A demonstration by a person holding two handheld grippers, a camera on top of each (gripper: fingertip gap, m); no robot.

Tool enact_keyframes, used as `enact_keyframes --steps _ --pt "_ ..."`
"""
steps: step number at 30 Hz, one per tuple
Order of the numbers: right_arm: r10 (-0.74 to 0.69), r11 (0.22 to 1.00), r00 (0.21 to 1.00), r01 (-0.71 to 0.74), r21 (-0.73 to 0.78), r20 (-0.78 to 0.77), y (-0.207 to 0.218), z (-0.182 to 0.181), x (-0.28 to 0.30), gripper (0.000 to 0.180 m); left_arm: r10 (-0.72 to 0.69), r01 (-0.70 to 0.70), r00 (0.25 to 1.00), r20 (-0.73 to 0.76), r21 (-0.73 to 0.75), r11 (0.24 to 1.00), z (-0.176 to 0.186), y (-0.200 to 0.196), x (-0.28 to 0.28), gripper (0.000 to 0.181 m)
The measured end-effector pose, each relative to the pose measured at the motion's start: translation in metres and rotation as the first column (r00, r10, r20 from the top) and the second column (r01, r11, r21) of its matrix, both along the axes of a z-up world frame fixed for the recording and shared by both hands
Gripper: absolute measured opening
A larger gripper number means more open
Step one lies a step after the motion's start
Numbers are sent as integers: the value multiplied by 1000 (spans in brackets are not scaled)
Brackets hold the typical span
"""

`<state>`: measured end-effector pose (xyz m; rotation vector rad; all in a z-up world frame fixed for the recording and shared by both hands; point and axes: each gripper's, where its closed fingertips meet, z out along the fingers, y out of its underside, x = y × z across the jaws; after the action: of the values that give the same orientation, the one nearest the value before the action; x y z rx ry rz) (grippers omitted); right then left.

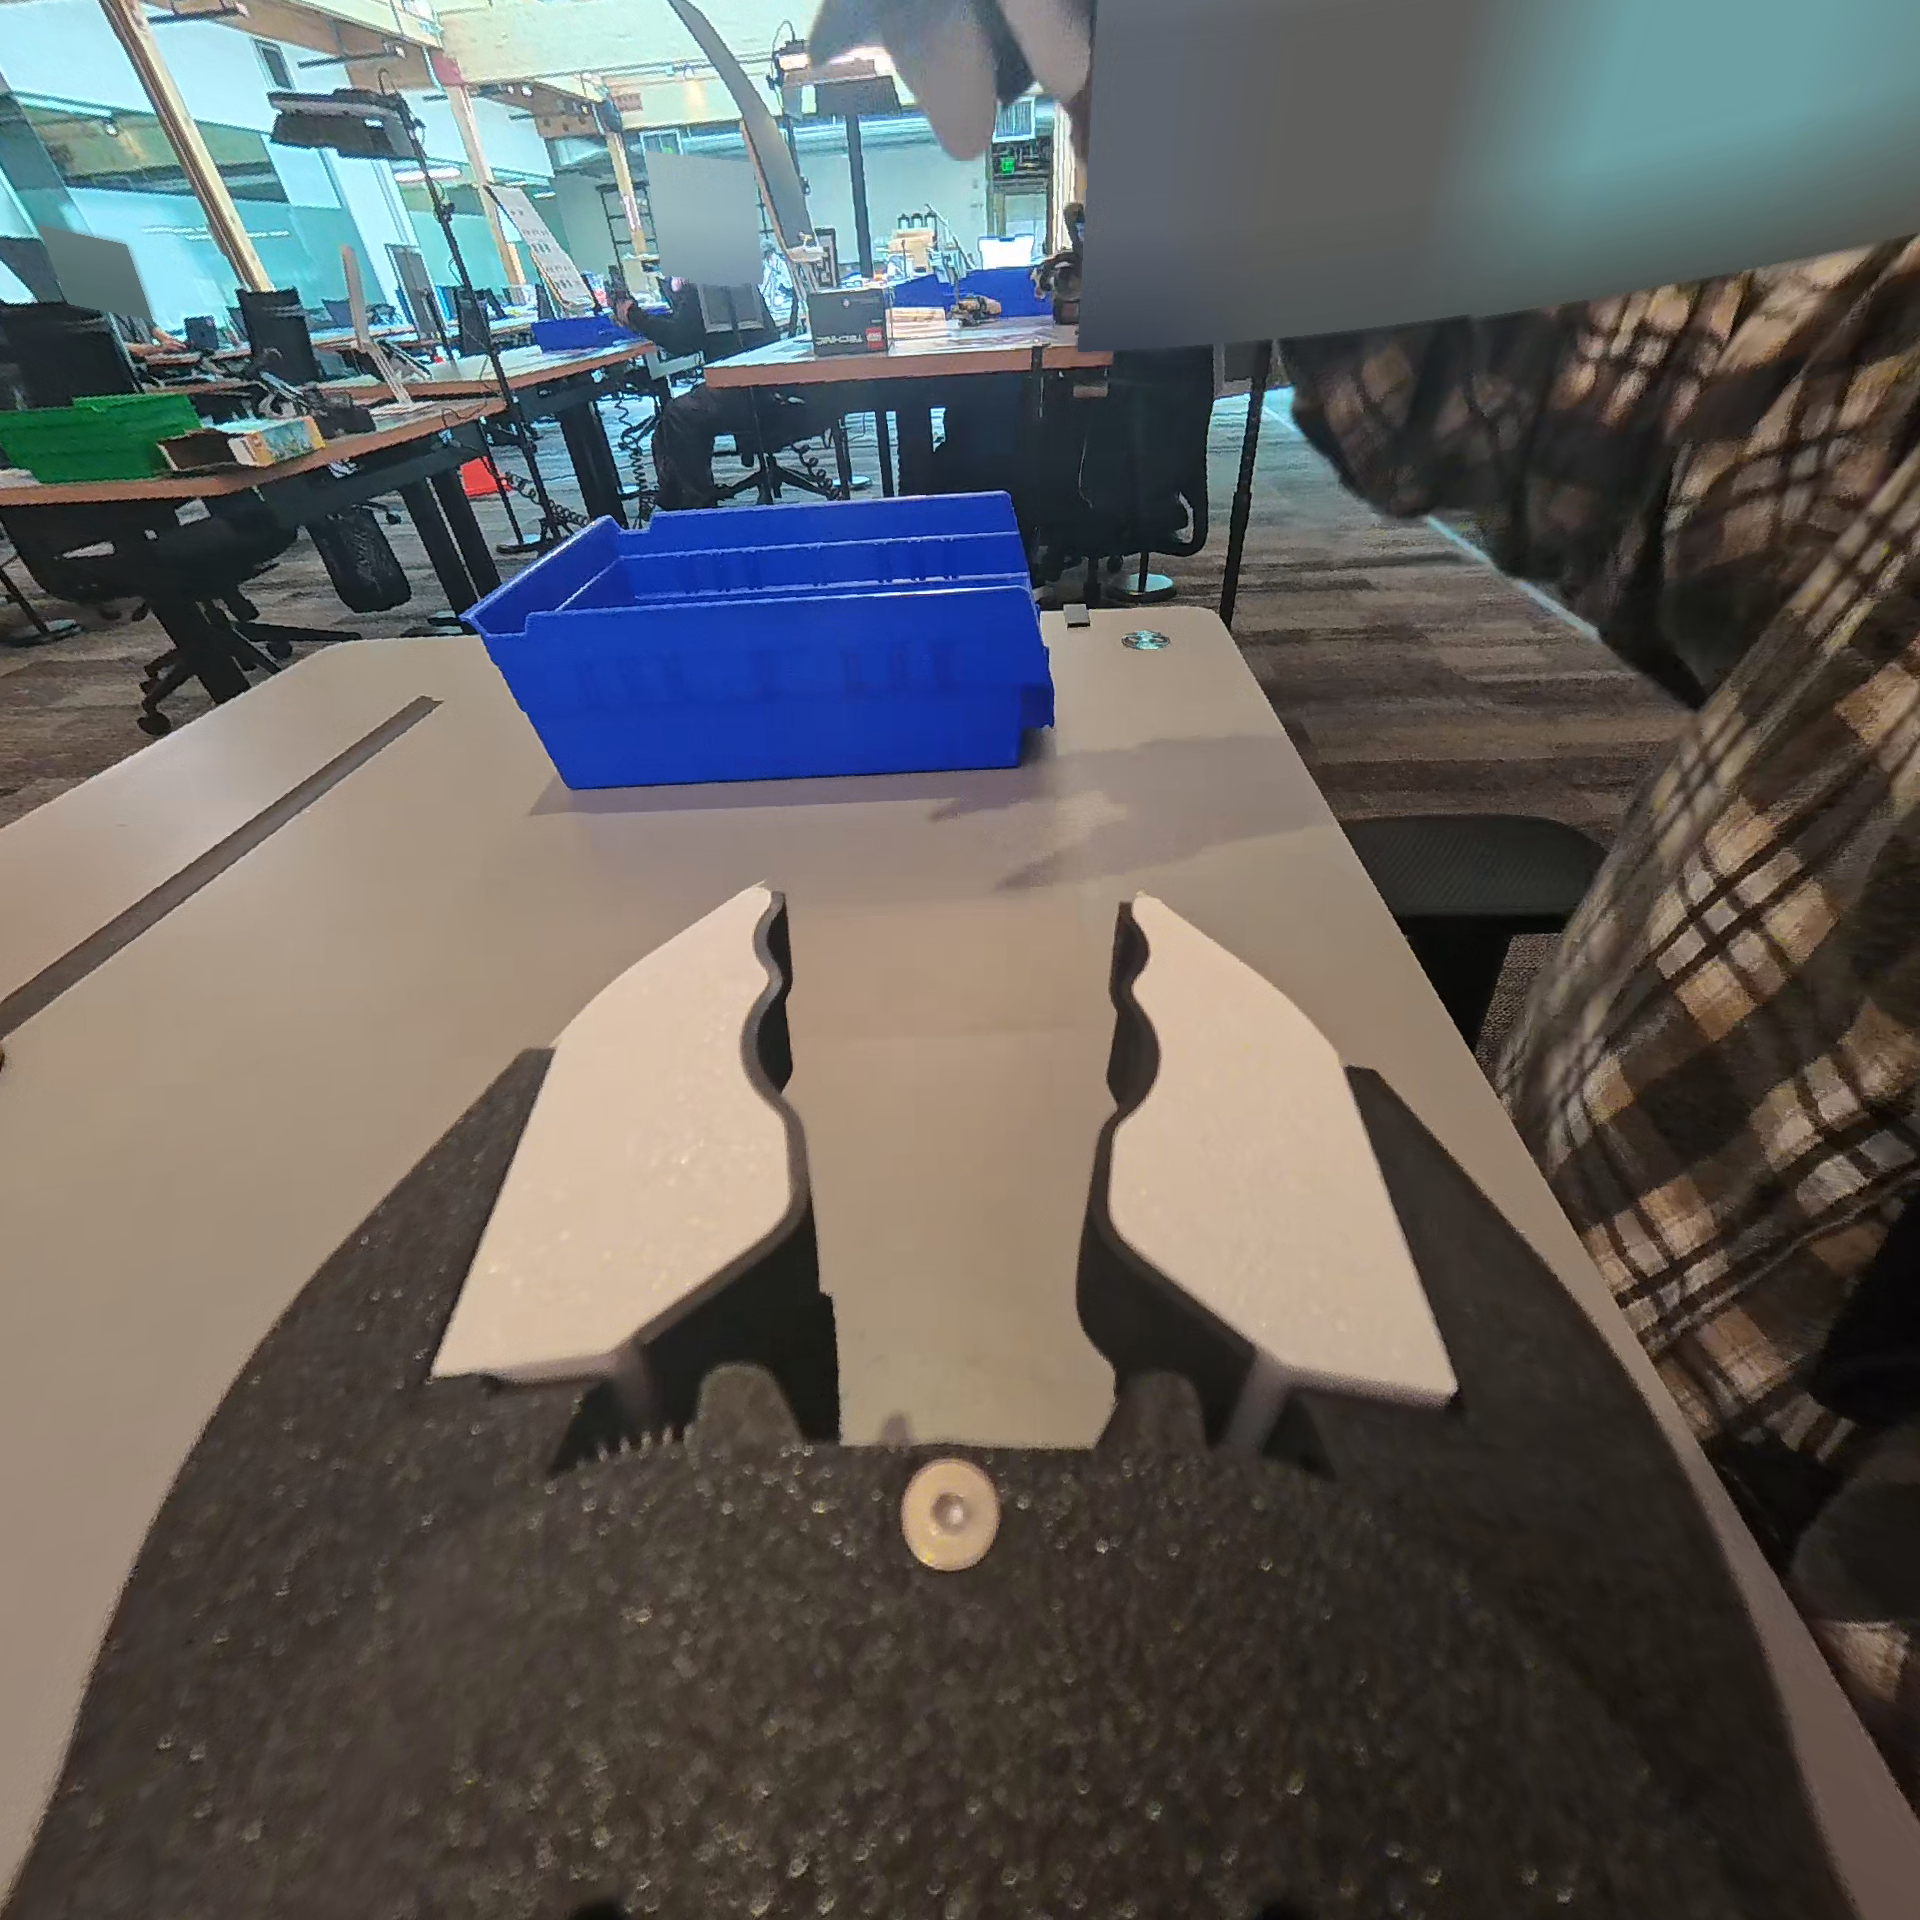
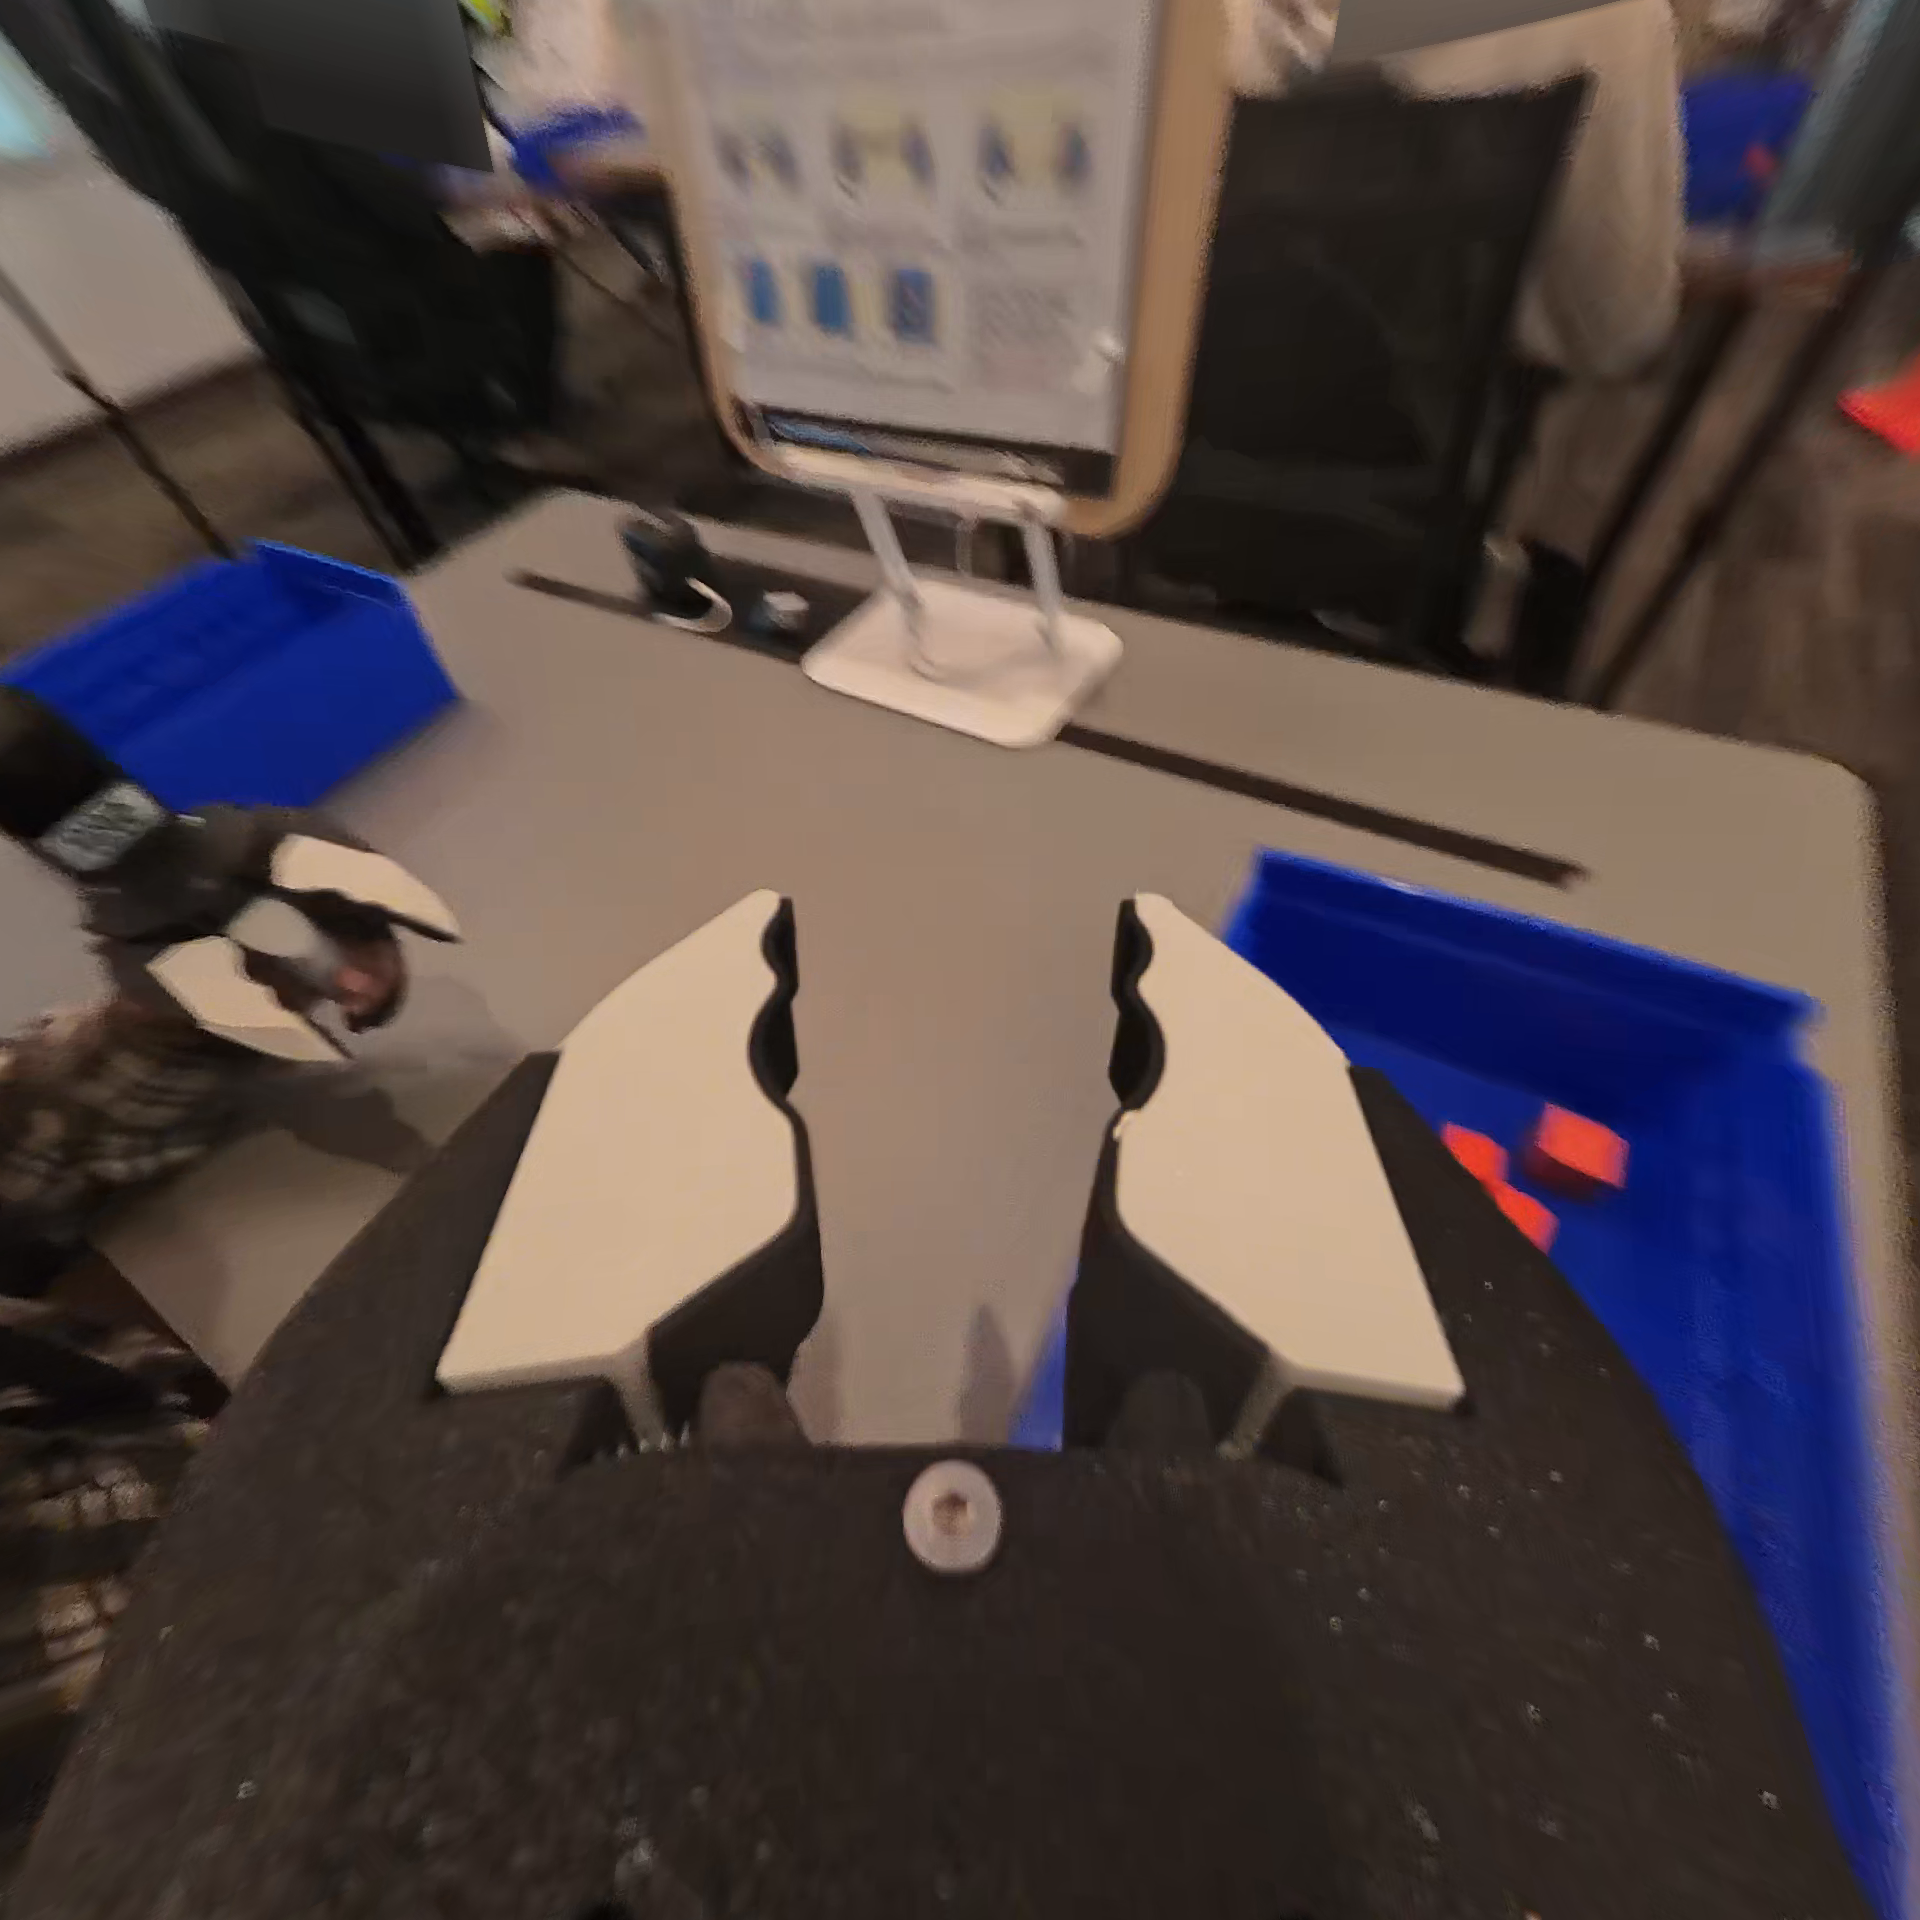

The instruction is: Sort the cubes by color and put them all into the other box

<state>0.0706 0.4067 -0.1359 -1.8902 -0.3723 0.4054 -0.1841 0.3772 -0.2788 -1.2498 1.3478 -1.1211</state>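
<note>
Left wrist view: the left gripper (image 1: 951,914), jaws apart and empty, hovers over the grey table (image 1: 260,935) facing a blue box (image 1: 769,686), its inside hidden.

Right wrist view: the right gripper (image 2: 951,914), likewise apart and empty, hangs beside the other blue bin (image 2: 1507,966) holding red cubes (image 2: 1574,1148). Sorting appears barely begun; the next move calls for reaching in to grasp one.

Left wrist view low over grey table (image 1: 312,935), facing far blue bin (image 1: 769,686), right wrist view blurred, sharing both.

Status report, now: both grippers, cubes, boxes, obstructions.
Left gripper open, empty, facing far blue box. Right gripper open, empty, beside near blue box holding red cubes. Grey table between boxes unobstructed.
</note>
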Motion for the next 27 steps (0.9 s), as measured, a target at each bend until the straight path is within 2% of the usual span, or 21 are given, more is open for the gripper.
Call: enact_keyframes --steps 3,6,11,15,18,22,24,27 --pt "150 986 983 -141 85 -103 2 -25 -55 59 5 -5 1000 4 3 1000 2 0 -1 59" --pt "265 963 953 -252 98 -147 9 -66 -103 59 25 -25 1000 5 15 1000 4 2 -3 59" --pt "359 932 929 -353 77 -92 26 -135 -162 59 126 -126 992 0 0 992 10 17 -19 60" --pt "381 919 922 -372 128 -61 35 -157 -185 58 296 -294 954 -46 44 955 22 38 -68 61" --pt "427 901 902 -419 114 -65 32 -170 -198 58 527 -506 841 -120 170 846 44 66 -147 61" --pt "456 886 885 -443 135 -89 26 -170 -203 59 771 -702 564 -296 319 636 70 103 -294 62" --pt "465 882 878 -448 147 -113 26 -167 -203 59 766 -713 467 -441 325 621 65 116 -355 62" --pt "483 874 862 -464 144 -155 25 -166 -204 59 666 -671 368 -649 311 673 36 137 -416 62"
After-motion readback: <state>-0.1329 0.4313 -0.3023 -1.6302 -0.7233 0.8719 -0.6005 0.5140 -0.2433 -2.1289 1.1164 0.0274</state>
